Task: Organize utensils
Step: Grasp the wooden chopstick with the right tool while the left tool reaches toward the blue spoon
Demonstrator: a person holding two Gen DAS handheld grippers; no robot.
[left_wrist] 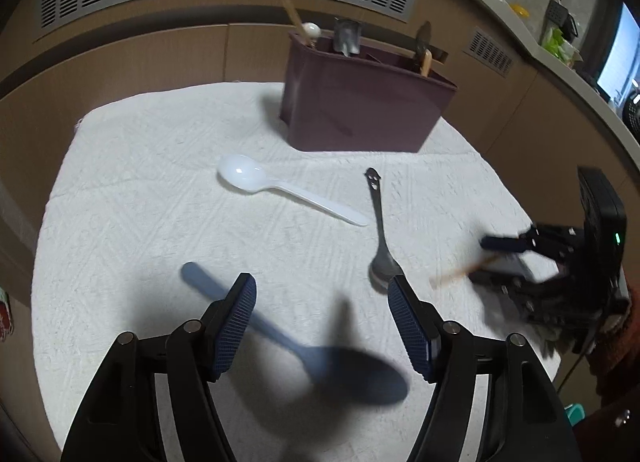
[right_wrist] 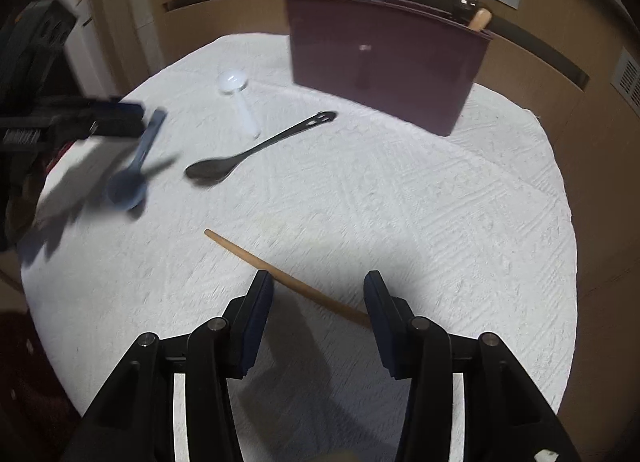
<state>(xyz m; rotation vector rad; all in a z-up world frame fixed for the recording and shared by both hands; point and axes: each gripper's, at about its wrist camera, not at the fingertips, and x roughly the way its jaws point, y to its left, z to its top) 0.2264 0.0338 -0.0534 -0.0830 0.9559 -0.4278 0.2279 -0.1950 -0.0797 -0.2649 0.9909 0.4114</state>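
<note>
Step in hand, by judgement: picking loose utensils off the worktop (left_wrist: 120,166) for the maroon utensil holder (left_wrist: 360,110), which stands at the far side and already carries several pieces.

Left hand-held gripper (left_wrist: 322,318): jaws wide apart, holding nothing. The blue plastic spoon (left_wrist: 256,322) lies on the white cloth beneath it, handle passing under the left finger; contact cannot be told.

Right hand-held gripper (right_wrist: 319,302): jaws open, nothing clamped. The wooden stick-like utensil (right_wrist: 280,270) lies across the gap between them, on the cloth.

Also loose: white plastic spoon (left_wrist: 276,186) and dark metal spoon (left_wrist: 380,238), mid-worktop, near each other but apart.

Next move calls for lowering each tool to straddle its handle squarely, then closing; thin handles on soft cloth may slip.
</note>
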